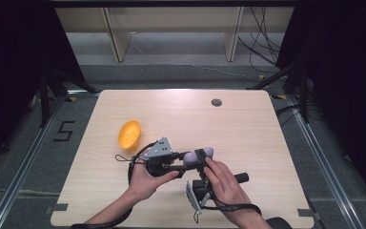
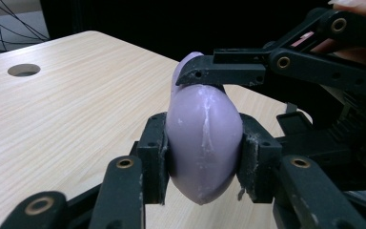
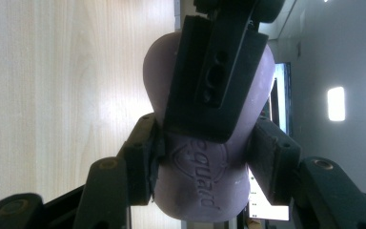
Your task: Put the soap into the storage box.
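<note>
A purple soap bar [image 1: 208, 151] with embossed lettering is held a little above the wooden table [image 1: 248, 133], near its front middle. My left gripper [image 1: 190, 160] reaches in from the left and is shut on it. My right gripper [image 1: 201, 162] comes up from the near side and is shut on the same bar. In the left gripper view the bar [image 2: 204, 138] sits clamped between my left gripper's [image 2: 202, 157] pads, with the other gripper's jaw lying across its top. In the right gripper view my right gripper [image 3: 205, 157] squeezes the bar [image 3: 195, 191] at its lower part, and the left gripper's jaw crosses in front.
An orange oval dish [image 1: 129, 134] lies on the table left of the grippers. A round cable hole [image 1: 216, 102] sits near the far edge. Beyond the table are a grey floor, cables and wooden shelf legs.
</note>
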A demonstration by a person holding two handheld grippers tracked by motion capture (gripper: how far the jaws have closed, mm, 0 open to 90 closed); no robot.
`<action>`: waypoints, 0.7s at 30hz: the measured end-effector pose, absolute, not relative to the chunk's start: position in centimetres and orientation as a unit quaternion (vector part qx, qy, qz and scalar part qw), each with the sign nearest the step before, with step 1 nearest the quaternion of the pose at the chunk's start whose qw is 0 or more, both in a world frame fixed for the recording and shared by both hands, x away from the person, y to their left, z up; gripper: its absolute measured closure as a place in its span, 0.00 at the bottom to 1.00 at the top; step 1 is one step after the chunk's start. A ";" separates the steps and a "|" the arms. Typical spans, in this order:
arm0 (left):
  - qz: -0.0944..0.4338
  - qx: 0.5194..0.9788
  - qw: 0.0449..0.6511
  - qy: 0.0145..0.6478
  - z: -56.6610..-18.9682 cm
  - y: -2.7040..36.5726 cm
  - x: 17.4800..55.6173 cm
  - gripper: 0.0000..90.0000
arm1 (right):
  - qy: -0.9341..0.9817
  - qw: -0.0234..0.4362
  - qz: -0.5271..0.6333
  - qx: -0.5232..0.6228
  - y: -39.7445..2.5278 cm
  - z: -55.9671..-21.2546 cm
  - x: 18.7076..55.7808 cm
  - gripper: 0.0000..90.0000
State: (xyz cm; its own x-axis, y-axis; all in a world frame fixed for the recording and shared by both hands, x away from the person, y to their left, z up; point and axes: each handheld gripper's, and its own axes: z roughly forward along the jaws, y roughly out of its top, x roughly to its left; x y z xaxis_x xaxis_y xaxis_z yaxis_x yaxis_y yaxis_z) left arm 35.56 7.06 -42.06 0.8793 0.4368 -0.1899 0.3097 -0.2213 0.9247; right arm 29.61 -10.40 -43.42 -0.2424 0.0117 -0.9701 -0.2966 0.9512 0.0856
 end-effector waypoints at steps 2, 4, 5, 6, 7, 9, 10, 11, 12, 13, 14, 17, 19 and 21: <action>0.056 0.775 0.580 0.244 -42.0 7.0 35.5 0.65 | 0.777 0.610 0.123 -0.090 -10.4 -43.4 29.6 0.53; 0.063 0.778 0.578 0.239 -41.9 7.1 35.5 0.65 | 0.779 0.610 0.120 -0.081 -10.5 -43.4 29.8 0.49; 0.062 0.776 0.577 0.247 -41.9 7.1 35.5 0.65 | 0.779 0.611 0.118 -0.079 -10.5 -43.3 29.9 0.46; 0.062 0.777 0.577 0.245 -41.9 7.2 35.6 0.65 | 0.779 0.612 0.116 -0.076 -10.6 -43.3 30.0 0.44; 0.063 0.776 0.578 0.244 -41.9 7.2 35.6 0.65 | 0.778 0.612 0.119 -0.075 -10.7 -43.3 30.1 0.42; 0.063 0.773 0.579 0.252 -41.8 7.2 35.6 0.65 | 0.777 0.613 0.121 -0.075 -10.7 -43.3 30.1 0.40; 0.065 0.773 0.579 0.250 -41.8 7.2 35.7 0.65 | 0.778 0.612 0.119 -0.078 -10.7 -43.3 30.1 0.39; 0.068 0.771 0.580 0.252 -41.6 7.3 35.7 0.65 | 0.775 0.616 0.115 -0.084 -10.7 -43.3 30.1 0.37; 0.068 0.771 0.580 0.252 -41.6 7.3 35.7 0.65 | 0.775 0.616 0.115 -0.084 -10.7 -43.3 30.1 0.37; 0.070 0.770 0.581 0.256 -41.5 7.4 35.7 0.65 | 0.776 0.614 0.110 -0.089 -10.7 -43.3 30.1 0.38; 0.072 0.770 0.581 0.254 -41.5 7.4 35.8 0.65 | 0.774 0.616 0.109 -0.095 -10.7 -43.3 30.1 0.39; 0.076 0.766 0.581 0.263 -41.4 7.6 35.8 0.65 | 0.772 0.618 0.104 -0.103 -10.7 -43.2 30.0 0.39; 0.080 0.765 0.581 0.267 -41.4 7.7 35.9 0.65 | 0.771 0.619 0.107 -0.103 -10.7 -43.2 29.9 0.40; 0.080 0.763 0.582 0.270 -41.5 7.8 36.0 0.65 | 0.771 0.619 0.111 -0.100 -10.9 -43.1 29.8 0.40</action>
State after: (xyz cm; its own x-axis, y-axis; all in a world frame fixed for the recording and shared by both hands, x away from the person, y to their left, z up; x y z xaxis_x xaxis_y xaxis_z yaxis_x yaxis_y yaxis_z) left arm 36.01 7.77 -41.52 0.8411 0.5057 -0.1921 0.3186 -0.1761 0.9314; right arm 29.79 -10.87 -43.11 -0.2144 -0.0175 -0.9766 -0.2911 0.9556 0.0468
